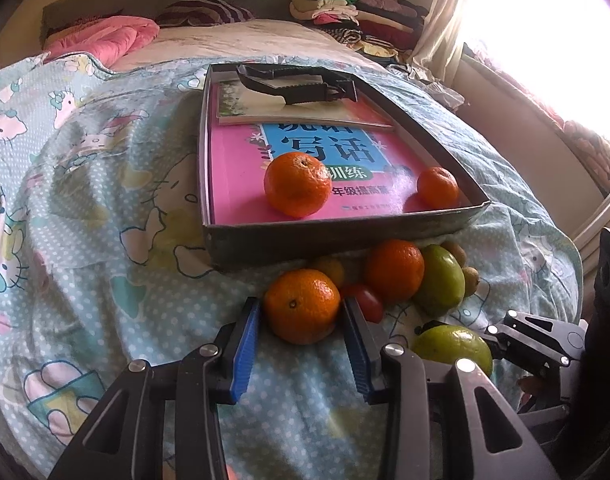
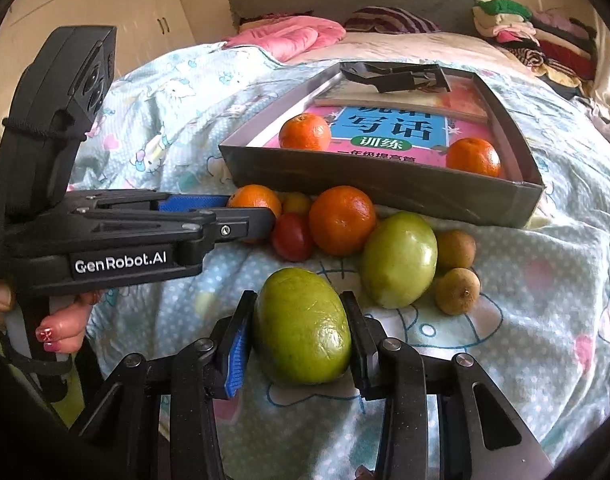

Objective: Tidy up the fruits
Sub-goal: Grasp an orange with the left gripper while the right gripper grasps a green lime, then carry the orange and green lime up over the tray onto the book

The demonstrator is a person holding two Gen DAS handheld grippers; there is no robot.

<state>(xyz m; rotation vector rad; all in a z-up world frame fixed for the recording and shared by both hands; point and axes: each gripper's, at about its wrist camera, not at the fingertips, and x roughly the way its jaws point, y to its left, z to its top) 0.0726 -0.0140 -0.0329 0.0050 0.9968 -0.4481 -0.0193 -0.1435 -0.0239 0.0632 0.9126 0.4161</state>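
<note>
On the bed, near the gray box [image 1: 337,236], the left gripper [image 1: 301,312] pinched an orange [image 1: 301,306], and the right gripper [image 2: 301,326] pinched a green fruit [image 2: 301,326] beside it.

White lettering "GenRobot.AI" runs along the side of the left gripper [image 2: 252,222]. A pink book [image 1: 241,184] in the box [image 1: 345,236] shows Chinese characters "写话" and "训练".

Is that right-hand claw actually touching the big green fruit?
Touching. In the right wrist view, both fingers of the right gripper press against the sides of the green fruit, with no gap showing.
</note>
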